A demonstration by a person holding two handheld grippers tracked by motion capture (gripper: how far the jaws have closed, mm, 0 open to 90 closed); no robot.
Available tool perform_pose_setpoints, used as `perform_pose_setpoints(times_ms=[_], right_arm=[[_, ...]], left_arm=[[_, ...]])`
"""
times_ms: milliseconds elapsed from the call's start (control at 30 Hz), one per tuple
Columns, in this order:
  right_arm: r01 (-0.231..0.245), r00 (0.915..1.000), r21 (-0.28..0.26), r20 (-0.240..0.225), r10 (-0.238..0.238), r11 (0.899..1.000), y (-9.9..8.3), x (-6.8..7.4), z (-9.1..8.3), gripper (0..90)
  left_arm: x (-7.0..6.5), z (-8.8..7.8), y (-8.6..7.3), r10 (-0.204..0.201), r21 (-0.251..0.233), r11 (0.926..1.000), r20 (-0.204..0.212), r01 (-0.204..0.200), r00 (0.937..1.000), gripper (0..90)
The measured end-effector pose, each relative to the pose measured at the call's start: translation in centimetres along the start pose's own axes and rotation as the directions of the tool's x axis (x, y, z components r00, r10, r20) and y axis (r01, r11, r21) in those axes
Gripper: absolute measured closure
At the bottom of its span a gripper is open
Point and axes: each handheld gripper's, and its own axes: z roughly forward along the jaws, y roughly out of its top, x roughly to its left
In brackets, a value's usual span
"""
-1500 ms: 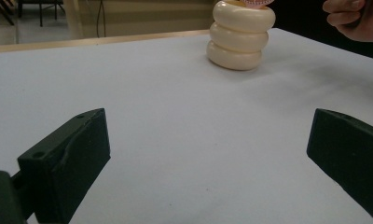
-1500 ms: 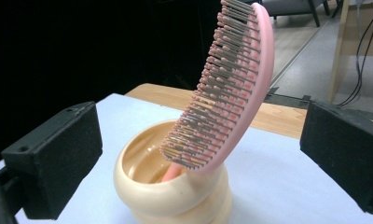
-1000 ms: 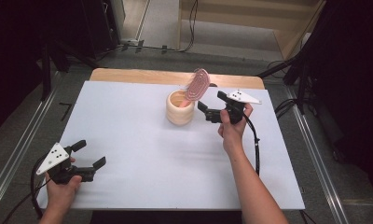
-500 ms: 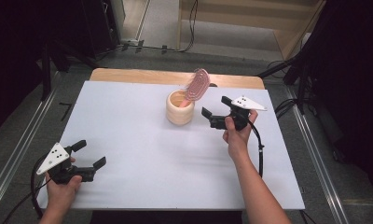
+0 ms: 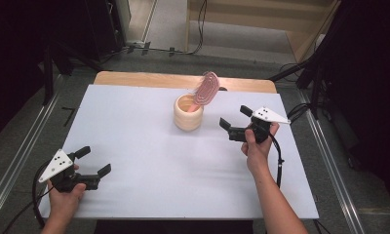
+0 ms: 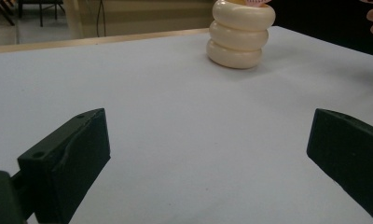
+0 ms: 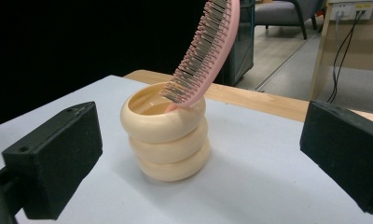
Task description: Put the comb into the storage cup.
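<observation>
Light falls evenly from above on the white table (image 5: 149, 146), which reads bright and faintly bluish, while the upper left and right of the high view sink into near black. Shadows are soft: a pale one lies under the cream holder (image 7: 165, 135) toward the lower right of the right gripper view. The high view is slightly soft overall. In both gripper views the black jaws at the bottom corners are blurred, and the background at the top is out of focus.
</observation>
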Motion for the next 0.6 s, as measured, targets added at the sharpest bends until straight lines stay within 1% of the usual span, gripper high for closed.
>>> perform_pose_setpoints(times_ms=[500, 600], right_arm=[[0.007, 0.9998, 0.003, 0.018, -0.007, 1.000, -1.5, -0.7, -2.7, 0.0], [-0.003, 0.9997, 0.001, 0.022, 0.003, 1.000, -1.9, -0.9, -3.3, 0.0]], left_arm=[[0.0, 0.0, 0.0, 0.001, 0.000, 1.0000, -0.002, -0.001, 1.0000, 0.0], [0.0, 0.0, 0.0, 0.001, -0.002, 1.0000, -0.002, -0.001, 1.0000, 0.0]])
